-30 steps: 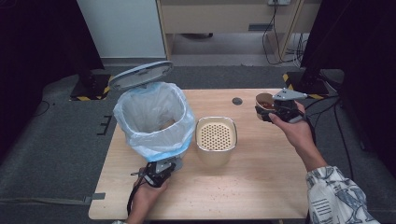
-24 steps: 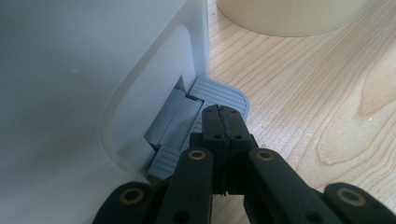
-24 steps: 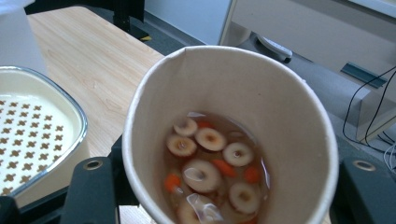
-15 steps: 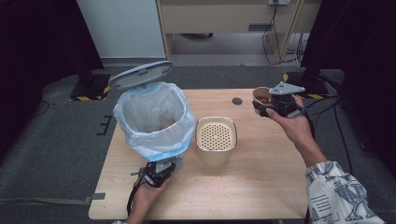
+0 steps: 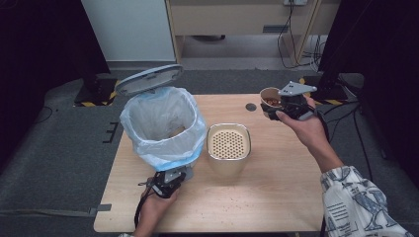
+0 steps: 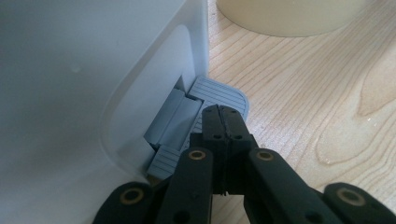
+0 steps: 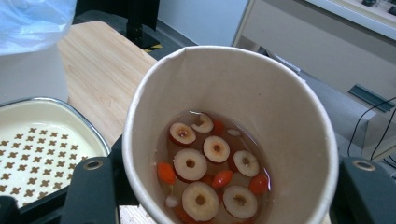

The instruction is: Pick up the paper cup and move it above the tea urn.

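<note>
Right gripper: clamped on a paper cup, held above the far right part of the wooden table, at about 1 o'clock from table centre in the high view. Cup upright, long axis near vertical, mouth pointing up with a slight lean toward the gripper's camera. In the right gripper view, cup between the two black jaws, one on each side of its wall. Contents: pale liquid with sliced red dates and orange-red berries floating at the bottom.

Left gripper: jaws together, nothing between them. In the left gripper view, tips pressed on the grey foot pedal at the base of the white bin. In the high view, located at 7 o'clock from table centre, at the bin's near side.

Bin: at 9 to 10 o'clock on the table, lined with a blue-rimmed clear bag, grey lid raised and tilted back at 12 o'clock of the bin.

Cream container with perforated strainer top: centre of table, just beside the bin at its 3 o'clock, well apart from the cup.

Small dark round object: on the table at 9 o'clock of the cup.
</note>
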`<state>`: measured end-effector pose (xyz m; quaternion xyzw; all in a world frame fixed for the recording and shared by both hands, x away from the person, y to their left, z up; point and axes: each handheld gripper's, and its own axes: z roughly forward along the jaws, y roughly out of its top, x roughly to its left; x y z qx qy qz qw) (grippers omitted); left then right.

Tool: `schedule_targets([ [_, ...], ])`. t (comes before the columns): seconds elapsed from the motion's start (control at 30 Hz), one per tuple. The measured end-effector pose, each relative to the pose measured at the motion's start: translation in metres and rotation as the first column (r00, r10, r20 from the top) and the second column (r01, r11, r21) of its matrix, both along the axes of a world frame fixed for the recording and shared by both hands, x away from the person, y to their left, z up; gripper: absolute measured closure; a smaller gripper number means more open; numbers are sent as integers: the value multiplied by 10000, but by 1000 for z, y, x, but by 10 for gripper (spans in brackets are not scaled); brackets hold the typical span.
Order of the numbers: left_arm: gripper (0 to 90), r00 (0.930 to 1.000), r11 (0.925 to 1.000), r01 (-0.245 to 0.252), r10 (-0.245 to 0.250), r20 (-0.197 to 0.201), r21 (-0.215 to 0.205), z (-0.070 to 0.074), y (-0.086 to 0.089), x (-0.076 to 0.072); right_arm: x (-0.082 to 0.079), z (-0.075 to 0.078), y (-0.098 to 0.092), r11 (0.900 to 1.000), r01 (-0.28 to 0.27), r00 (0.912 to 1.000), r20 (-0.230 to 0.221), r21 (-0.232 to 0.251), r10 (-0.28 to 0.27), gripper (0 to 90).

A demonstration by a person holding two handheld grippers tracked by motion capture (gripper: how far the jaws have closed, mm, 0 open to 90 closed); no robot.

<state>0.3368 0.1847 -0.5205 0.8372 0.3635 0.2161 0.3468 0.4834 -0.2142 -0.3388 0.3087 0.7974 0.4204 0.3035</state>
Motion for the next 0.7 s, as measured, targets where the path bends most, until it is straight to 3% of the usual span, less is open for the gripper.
schedule_targets([
  [0.7, 893, 10000, 10000, -2, 2, -32, -26, 0, 0, 0, 0, 14, 23, 9984, -514, 9984, 210, -255, 519, 351],
])
